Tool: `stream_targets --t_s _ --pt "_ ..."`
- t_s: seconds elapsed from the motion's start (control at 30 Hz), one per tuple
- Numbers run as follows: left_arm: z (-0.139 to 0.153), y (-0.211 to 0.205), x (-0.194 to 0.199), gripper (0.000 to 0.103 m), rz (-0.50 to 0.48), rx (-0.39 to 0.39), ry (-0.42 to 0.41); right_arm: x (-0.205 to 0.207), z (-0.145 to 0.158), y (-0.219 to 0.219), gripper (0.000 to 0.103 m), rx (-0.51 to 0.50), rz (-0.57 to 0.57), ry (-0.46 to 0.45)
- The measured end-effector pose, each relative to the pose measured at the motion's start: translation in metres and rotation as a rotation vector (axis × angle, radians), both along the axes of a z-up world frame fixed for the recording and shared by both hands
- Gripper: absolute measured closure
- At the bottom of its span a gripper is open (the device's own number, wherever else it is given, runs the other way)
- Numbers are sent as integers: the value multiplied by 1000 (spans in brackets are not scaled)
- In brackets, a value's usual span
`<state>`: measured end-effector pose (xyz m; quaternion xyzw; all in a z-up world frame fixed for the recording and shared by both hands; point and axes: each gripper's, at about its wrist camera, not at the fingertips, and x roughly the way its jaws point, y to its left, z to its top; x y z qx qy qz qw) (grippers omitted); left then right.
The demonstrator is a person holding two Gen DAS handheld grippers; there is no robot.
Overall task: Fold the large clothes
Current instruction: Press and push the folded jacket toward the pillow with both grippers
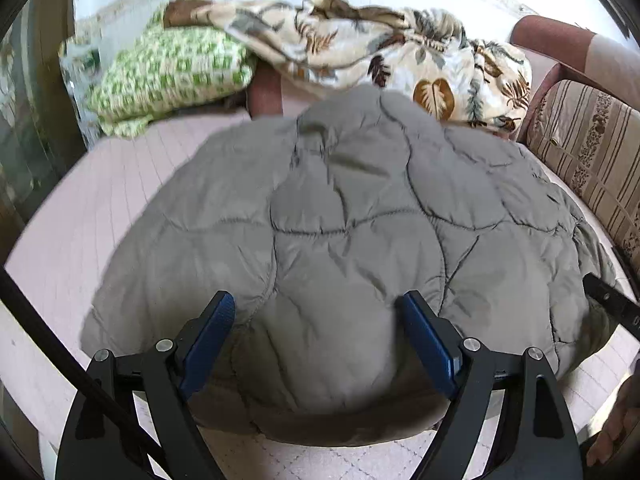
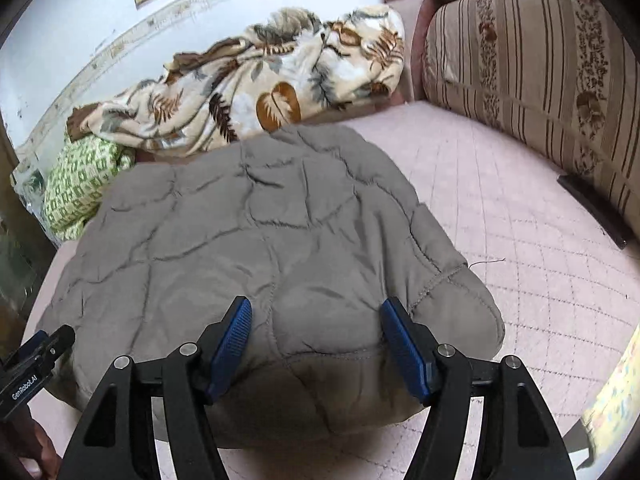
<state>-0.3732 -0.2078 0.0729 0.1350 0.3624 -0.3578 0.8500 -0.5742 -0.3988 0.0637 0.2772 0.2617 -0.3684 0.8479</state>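
Observation:
A grey quilted jacket [image 1: 340, 200] lies bundled flat on the pink quilted cover [image 1: 80, 220]. My left gripper [image 1: 320, 304] hovers over the jacket's near edge, its blue pads [image 1: 212, 336] wide apart. Grey fabric bulges up between them, but the pads do not press on it. In the right wrist view the jacket [image 2: 240, 220] fills the middle. My right gripper [image 2: 316, 308] stands open over its near right corner, close to a stitched hem. The left gripper [image 2: 36, 356] shows at that view's left edge, level with the jacket's left side.
A leaf-print blanket [image 1: 360, 48] and a green patterned pillow [image 1: 168, 68] lie heaped behind the jacket. A striped cushion [image 2: 540, 60] borders the right side, with a dark flat bar [image 2: 596, 208] at its foot. Bare pink cover [image 2: 520, 240] spreads right of the jacket.

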Motion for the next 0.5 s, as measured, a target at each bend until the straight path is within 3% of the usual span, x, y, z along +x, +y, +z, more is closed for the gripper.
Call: stream_targets --t_s 0.1,0.23,0.5 --pt "-6 -2 3 14 -2 13 13 4 -9 -5 30 48 6 23" --pt "-7 -2 2 13 -5 14 -5 -3 -17 -15 30 122 2 -18" --pt "0 5 -1 13 15 -21 -30 -22 4 0 30 17 -43 -73"
